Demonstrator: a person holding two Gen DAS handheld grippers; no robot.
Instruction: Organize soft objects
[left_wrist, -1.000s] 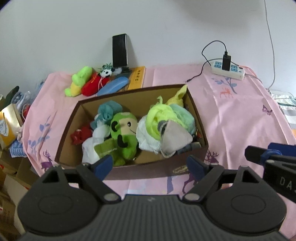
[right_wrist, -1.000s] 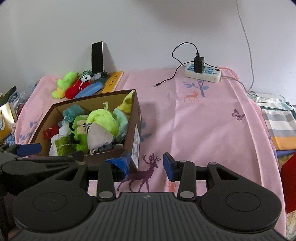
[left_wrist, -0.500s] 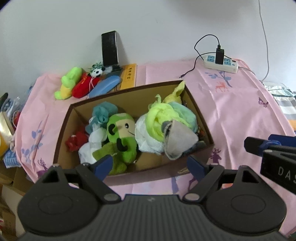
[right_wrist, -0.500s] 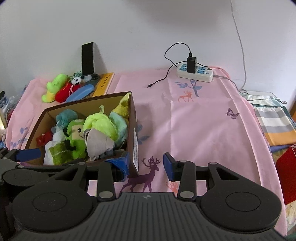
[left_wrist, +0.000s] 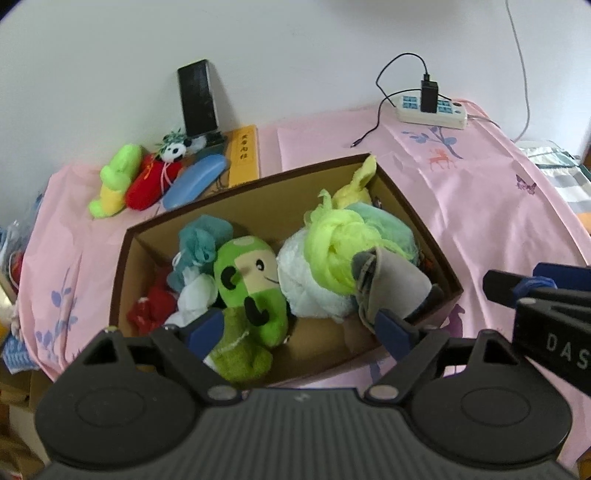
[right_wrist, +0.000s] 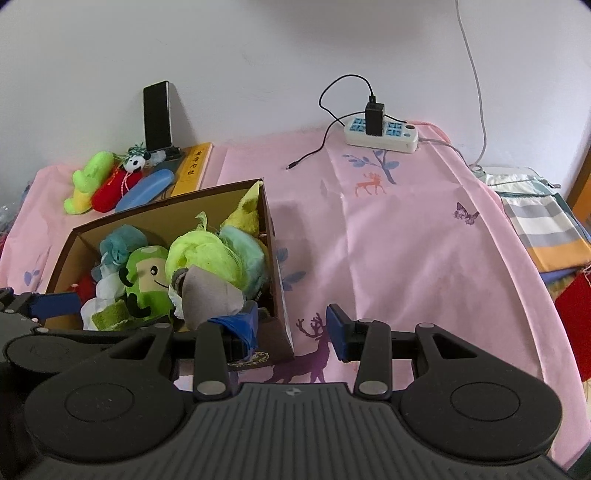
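Right now your left tool (left_wrist: 299, 328) hangs spread wide over the near edge of the cardboard box (left_wrist: 413, 218), empty, above the green plush toy (left_wrist: 255, 280); your right tool (right_wrist: 291, 325) is also spread, straddling the box's right corner on the table (right_wrist: 406, 229).

Crammed box (left_wrist: 155, 236), bare cloth (right_wrist: 406, 236) rightward

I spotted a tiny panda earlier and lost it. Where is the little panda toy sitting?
The panda toy lies at the back left of the pink cloth, outside the cardboard box, between the red plush and the upright black phone.
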